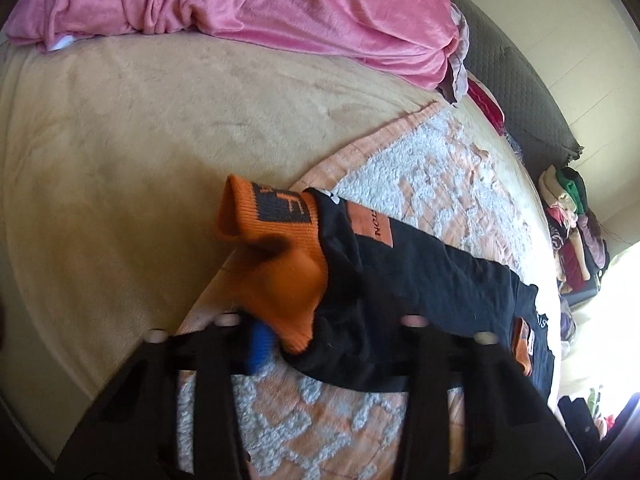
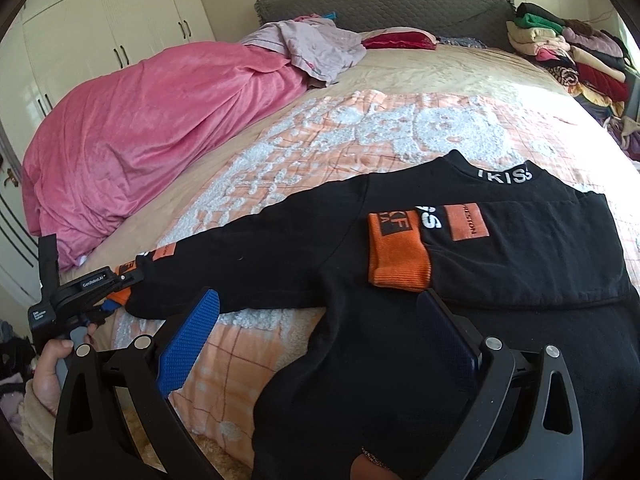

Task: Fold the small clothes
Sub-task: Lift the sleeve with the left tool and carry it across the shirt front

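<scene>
My right gripper [image 2: 316, 340] hangs released, its blue pads spread wide over the lower part of the black top [image 2: 460, 292], one pad above bare quilt [image 2: 224, 356], the other over the black cloth. The top lies flat on the quilt with the collar, lettered in white, at its far end. One sleeve is folded across the chest, so its orange cuff [image 2: 398, 252] rests on the body beside an orange patch. The other sleeve [image 2: 240, 264] runs straight out from the body toward my left gripper [image 2: 100, 286]. In the left wrist view the sleeve's orange cuff [image 1: 276, 264] is bunched and lifted at the fingertips, with one blue pad [image 1: 260, 344] touching it; the other pad is hidden by cloth, so I cannot tell whether that gripper is clenched on the cuff. Beyond the collar, open quilt runs on to tan bedding and the grey headboard [image 2: 384, 0]. Off the sleeve side of the top, a pink blanket [image 2: 152, 136] is heaped on the bed. Off the opposite side, near the headboard, stands a stack of folded clothes [image 2: 568, 56].
</scene>
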Demonstrator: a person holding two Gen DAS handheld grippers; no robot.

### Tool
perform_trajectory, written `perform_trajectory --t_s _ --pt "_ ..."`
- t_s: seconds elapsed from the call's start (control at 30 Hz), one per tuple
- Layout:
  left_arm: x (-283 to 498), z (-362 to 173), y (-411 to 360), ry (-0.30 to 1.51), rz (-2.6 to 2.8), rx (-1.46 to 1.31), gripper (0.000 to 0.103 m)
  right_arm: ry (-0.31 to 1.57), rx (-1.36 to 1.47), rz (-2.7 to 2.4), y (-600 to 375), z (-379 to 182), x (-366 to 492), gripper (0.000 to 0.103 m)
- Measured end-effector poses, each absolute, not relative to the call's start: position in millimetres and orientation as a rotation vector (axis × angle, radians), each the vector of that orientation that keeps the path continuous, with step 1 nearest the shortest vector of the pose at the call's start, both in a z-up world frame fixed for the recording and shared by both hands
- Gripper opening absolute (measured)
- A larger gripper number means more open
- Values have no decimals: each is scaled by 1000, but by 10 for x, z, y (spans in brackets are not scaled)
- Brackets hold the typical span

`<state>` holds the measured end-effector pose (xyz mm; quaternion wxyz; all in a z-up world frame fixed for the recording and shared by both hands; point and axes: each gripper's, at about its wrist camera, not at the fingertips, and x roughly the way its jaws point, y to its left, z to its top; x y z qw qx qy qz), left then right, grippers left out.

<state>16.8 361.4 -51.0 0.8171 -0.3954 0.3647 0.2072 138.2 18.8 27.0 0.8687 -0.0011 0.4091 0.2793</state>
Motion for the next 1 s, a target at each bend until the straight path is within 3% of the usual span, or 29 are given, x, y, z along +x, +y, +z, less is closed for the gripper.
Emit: perform_trajectory --t_s 0.17,1.0 --pt "150 -429 3604 743 431 -848 8 850 22 573 53 292 1368 98" --pt "341 443 2845 635 280 -663 6 845 181 460 -839 393 1376 98"
